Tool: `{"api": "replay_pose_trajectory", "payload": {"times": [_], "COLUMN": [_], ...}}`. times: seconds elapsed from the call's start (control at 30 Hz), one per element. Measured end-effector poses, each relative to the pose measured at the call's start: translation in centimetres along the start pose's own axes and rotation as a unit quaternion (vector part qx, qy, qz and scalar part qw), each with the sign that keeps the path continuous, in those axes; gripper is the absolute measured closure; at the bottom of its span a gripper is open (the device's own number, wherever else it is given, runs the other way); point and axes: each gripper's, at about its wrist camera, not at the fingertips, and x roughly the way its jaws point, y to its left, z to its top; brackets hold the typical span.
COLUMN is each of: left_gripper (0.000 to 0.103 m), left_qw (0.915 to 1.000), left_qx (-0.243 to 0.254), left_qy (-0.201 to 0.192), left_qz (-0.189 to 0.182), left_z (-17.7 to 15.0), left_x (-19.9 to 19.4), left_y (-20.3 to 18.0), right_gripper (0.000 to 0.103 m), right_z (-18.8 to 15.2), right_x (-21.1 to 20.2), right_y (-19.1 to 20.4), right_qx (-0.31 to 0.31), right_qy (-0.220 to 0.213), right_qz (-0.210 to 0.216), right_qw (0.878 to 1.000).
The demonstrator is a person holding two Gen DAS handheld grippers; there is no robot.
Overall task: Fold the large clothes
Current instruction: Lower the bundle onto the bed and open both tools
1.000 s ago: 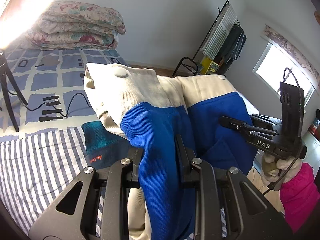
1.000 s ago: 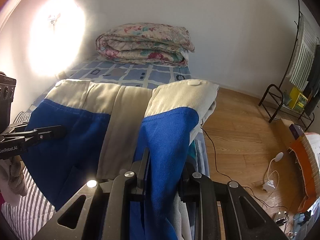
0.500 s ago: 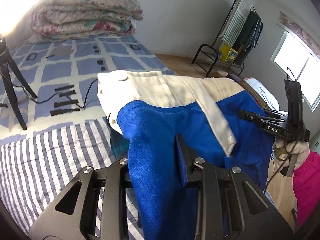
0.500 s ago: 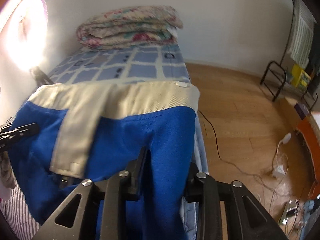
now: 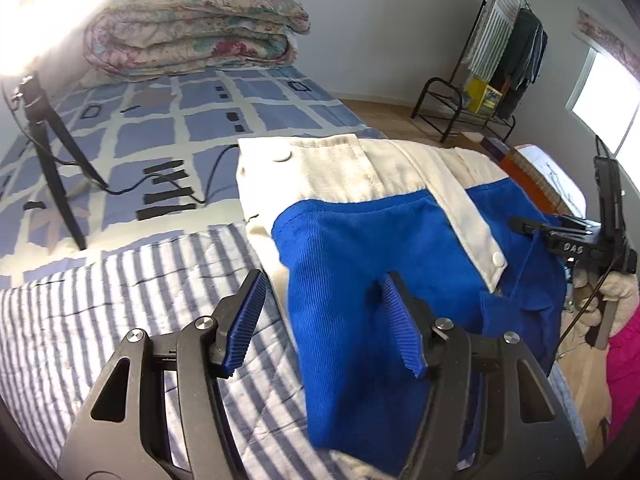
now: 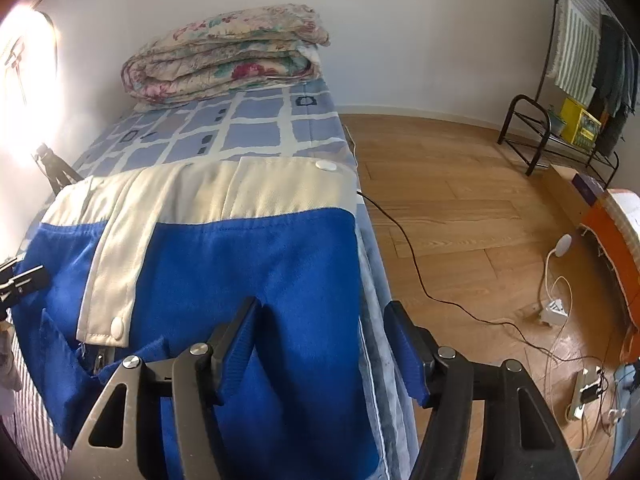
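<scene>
Bare bed ahead, clutter at its left

Striped cover point(image 5: 100, 320) lies bare; a tripod point(image 5: 48, 160) and black cable point(image 5: 192, 192) stand beyond, folded quilt point(image 5: 192, 36) blocks the far end, floor cables point(image 6: 440, 300) trail right.

"DAS" in white on the right tool point(image 5: 520, 225)

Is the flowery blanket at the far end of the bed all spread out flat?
No, the flowery blanket is folded into a thick bundle at the far end of the bed.
</scene>
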Motion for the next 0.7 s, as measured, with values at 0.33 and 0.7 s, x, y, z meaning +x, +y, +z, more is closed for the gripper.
{"api": "replay_pose_trajectory", "payload": {"times": [0.33,0.7], "left_gripper": [0.040,0.040], "left_qw": [0.9997,0.9985], "left_qx": [-0.003,0.015], "left_qy": [-0.013,-0.051], "left_qz": [0.019,0.016], "left_z": [-1.4,-2.9], "left_x": [-5.4,-16.3], "left_y": [-0.9,-5.4], "right_gripper": [0.040,0.040], "right_z": [-1.9,-3.3], "right_x": [-5.1,-16.5], "right_y": [0.4,2.2], "right_qx": [0.000,-0.015], "right_qy": [-0.011,-0.056], "right_qz": [-0.018,-0.016], "right_qw": [1.000,0.998]}}
